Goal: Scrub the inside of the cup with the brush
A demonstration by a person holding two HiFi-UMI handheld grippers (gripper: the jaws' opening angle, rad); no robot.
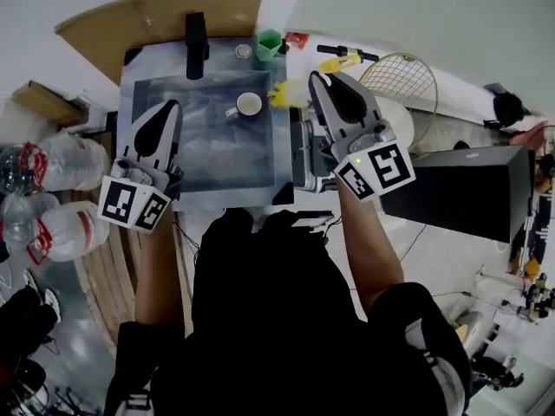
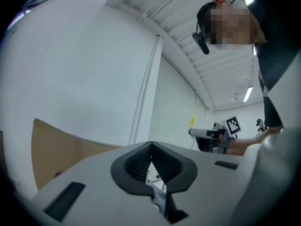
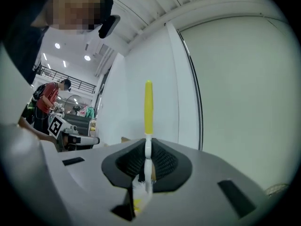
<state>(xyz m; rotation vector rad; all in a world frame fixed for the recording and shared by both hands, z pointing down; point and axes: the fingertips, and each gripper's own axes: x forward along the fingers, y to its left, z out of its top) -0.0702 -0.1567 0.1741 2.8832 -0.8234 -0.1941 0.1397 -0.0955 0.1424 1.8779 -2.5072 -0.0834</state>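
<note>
A white cup (image 1: 249,105) with a dark handle stands in the steel sink (image 1: 208,163), toward its far right. My left gripper (image 1: 169,107) hangs over the sink's left part, tilted up; in the left gripper view its jaws (image 2: 151,146) are shut with nothing between them. My right gripper (image 1: 319,78) is raised over the sink's right rim, shut on the brush (image 3: 148,107). The brush's yellow handle sticks out past the pads and its white bristle end lies behind them. A yellow bit of the brush (image 1: 281,95) shows just left of the right gripper, right of the cup.
A black faucet (image 1: 196,42) and a green cup (image 1: 269,43) stand behind the sink. A wire basket (image 1: 399,76) and a black box (image 1: 468,189) are to the right. Big plastic bottles (image 1: 52,198) lie at the left. A person (image 3: 47,98) stands far off.
</note>
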